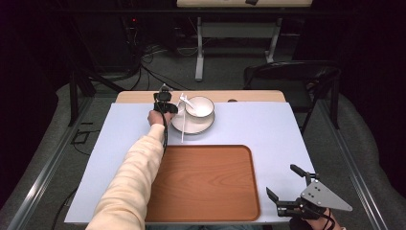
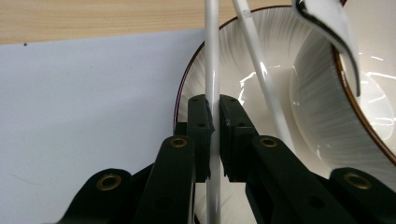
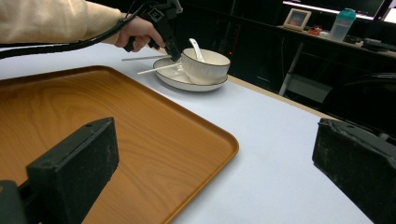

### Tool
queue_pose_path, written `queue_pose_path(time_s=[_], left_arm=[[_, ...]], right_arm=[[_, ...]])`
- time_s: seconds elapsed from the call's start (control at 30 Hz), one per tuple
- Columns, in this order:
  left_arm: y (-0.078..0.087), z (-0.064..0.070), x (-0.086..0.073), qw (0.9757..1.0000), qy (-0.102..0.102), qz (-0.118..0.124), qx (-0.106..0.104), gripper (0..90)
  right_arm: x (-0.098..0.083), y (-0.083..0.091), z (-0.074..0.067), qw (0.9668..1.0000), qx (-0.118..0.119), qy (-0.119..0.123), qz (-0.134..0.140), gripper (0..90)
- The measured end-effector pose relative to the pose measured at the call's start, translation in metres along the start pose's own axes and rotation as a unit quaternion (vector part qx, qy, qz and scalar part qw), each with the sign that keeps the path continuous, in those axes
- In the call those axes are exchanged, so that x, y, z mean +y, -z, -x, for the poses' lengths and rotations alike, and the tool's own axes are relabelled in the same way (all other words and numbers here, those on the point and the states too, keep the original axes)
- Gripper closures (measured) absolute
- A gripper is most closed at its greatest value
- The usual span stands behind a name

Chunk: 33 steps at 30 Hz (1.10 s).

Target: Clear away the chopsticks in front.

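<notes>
A white bowl with a white spoon in it stands on a white plate at the far middle of the table. My left gripper reaches the plate's left rim, and in the left gripper view the left gripper is shut on a thin white chopstick. A second chopstick lies across the plate beside the bowl. My right gripper rests open at the near right corner, and nothing is between its pads.
A brown wooden tray lies at the near middle of the pale blue table cover. A black chair stands behind the table's far right corner. A person's cream sleeve crosses the tray's left edge.
</notes>
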<state>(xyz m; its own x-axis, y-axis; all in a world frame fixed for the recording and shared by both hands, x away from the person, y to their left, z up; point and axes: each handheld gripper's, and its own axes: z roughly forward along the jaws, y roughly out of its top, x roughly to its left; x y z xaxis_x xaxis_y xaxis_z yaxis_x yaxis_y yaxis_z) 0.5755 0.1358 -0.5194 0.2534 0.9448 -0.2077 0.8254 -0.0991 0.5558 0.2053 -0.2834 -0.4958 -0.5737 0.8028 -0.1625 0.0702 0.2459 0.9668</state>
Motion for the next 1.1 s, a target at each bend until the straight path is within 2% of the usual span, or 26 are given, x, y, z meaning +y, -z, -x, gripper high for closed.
queue_pose_path(time_s=[0.23, 0.4, 0.57, 0.63, 0.77, 0.83, 1.0, 1.03, 1.1], left_arm=[[0.012, -0.004, 0.003, 1.0000, 0.002, 0.009, -0.001, 84.3], [0.026, -0.007, 0.005, 0.9997, 0.009, 0.021, -0.011, 84.3], [0.040, -0.008, 0.005, 0.9994, 0.008, 0.030, -0.013, 84.3], [0.050, -0.009, 0.005, 0.9991, 0.009, 0.037, -0.017, 84.3], [0.064, -0.011, 0.002, 0.9984, 0.014, 0.047, -0.027, 84.3], [0.070, -0.012, 0.000, 0.9985, 0.008, 0.049, -0.023, 84.3], [0.080, -0.014, -0.006, 0.9982, 0.009, 0.054, -0.026, 84.3], [0.085, -0.014, -0.010, 0.9978, 0.011, 0.056, -0.035, 84.3], [0.089, -0.014, -0.013, 0.9975, 0.008, 0.060, -0.037, 84.3]], right_arm=[[0.000, 0.000, 0.000, 1.0000, 0.000, 0.002, 0.000, 0.0], [0.000, 0.000, 0.000, 1.0000, 0.000, 0.002, 0.000, 0.0], [0.000, 0.000, 0.000, 1.0000, 0.000, 0.002, 0.000, 0.0], [0.000, 0.000, 0.000, 1.0000, 0.000, 0.002, 0.000, 0.0], [0.000, 0.000, 0.000, 1.0000, 0.000, 0.002, 0.000, 0.0], [0.000, 0.000, 0.000, 1.0000, 0.000, 0.001, 0.000, 0.0], [0.000, 0.000, 0.000, 1.0000, 0.000, 0.001, 0.000, 0.0], [0.000, 0.000, 0.000, 1.0000, 0.000, 0.001, -0.001, 0.0], [0.000, 0.000, 0.000, 1.0000, -0.001, 0.001, -0.001, 0.0]])
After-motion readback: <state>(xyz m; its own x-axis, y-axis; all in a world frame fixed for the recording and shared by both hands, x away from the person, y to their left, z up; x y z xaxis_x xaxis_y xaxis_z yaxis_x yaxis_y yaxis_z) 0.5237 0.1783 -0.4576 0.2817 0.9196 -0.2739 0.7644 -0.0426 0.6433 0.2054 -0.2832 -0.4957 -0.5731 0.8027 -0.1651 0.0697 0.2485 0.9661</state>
